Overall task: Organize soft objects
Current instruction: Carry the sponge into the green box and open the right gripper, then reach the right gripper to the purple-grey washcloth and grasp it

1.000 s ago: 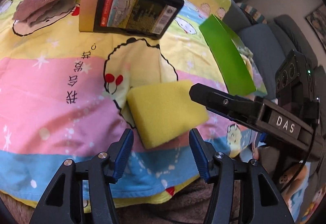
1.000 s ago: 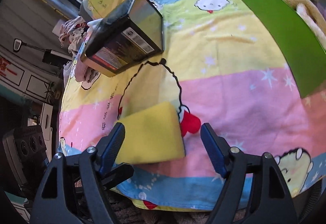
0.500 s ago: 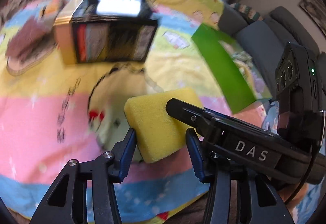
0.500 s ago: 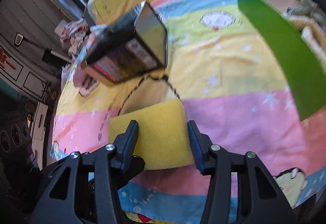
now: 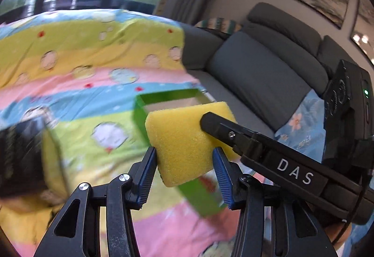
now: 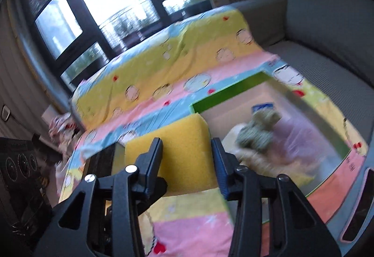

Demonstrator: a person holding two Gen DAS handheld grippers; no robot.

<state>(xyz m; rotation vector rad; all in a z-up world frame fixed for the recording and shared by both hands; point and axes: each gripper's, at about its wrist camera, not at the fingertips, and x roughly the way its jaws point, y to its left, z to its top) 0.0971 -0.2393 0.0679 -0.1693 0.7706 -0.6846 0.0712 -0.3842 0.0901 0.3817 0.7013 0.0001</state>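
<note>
Two grippers, one yellow sponge (image 5: 177, 130): lifted clear of the cartoon blanket (image 5: 93, 58), no longer flat on it as a second earlier. Swung away from the black carton (image 5: 18, 151) at far left. Pinched at a narrow gap by the left gripper (image 5: 184, 150); sat between the right gripper's (image 6: 186, 142) jaws too, those closing on it. Hung just before the open green box (image 6: 222, 93), plush toy (image 6: 257, 130) already inside. Looked ready for dropping in.

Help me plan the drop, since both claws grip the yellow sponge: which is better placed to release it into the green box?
Probably right. The right claw, jaws closing on the sponge, faces the open green box; from the left claw the sponge hides most of it.
</note>
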